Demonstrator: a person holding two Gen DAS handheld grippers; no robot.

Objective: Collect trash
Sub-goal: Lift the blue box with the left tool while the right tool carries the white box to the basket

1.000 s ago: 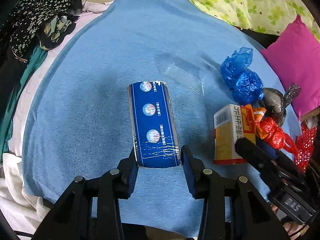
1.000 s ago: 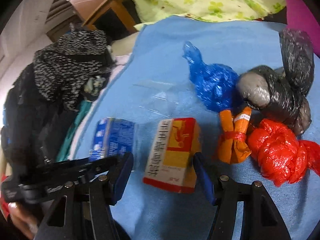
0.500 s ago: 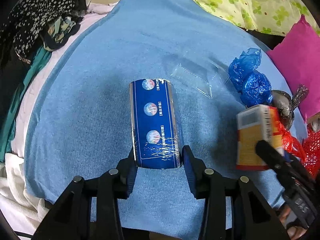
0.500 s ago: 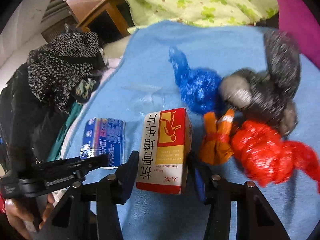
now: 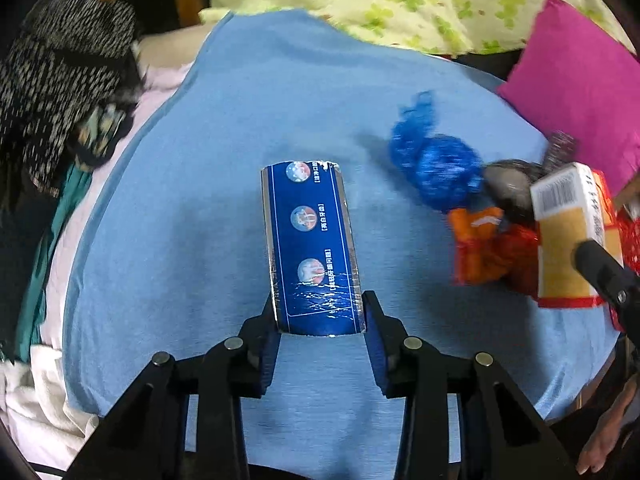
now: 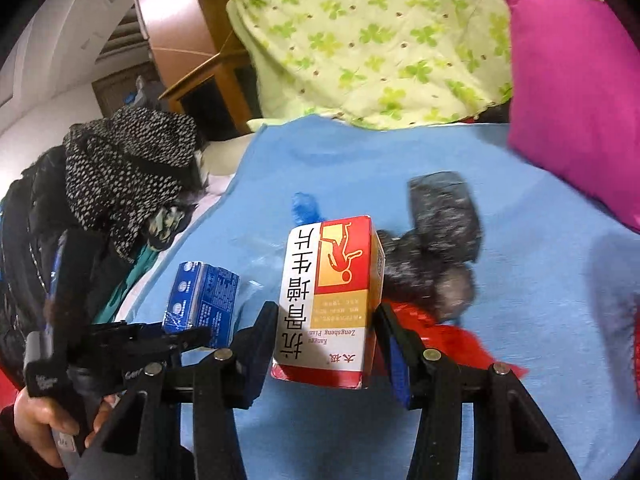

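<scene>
My left gripper (image 5: 320,320) is shut on a long dark blue box (image 5: 310,248) and holds it above the blue cloth (image 5: 224,128). My right gripper (image 6: 326,344) is shut on a red, yellow and white medicine box (image 6: 330,300), lifted off the cloth. That box shows at the right of the left wrist view (image 5: 568,236). The blue box and left gripper show in the right wrist view (image 6: 202,300). A blue bag (image 5: 436,164), a black bag (image 6: 436,248), an orange wrapper (image 5: 476,244) and a red bag (image 6: 436,340) lie on the cloth.
A pink cushion (image 6: 576,104) lies at the right. A green clover-print quilt (image 6: 372,40) is behind the cloth. A pile of dark spotted clothes (image 6: 120,176) lies at the left. A wooden frame (image 6: 208,80) stands at the back.
Both grippers have risen with their boxes. The medicine box has come up off the cloth and tilted upright. The view is blurred by motion.
</scene>
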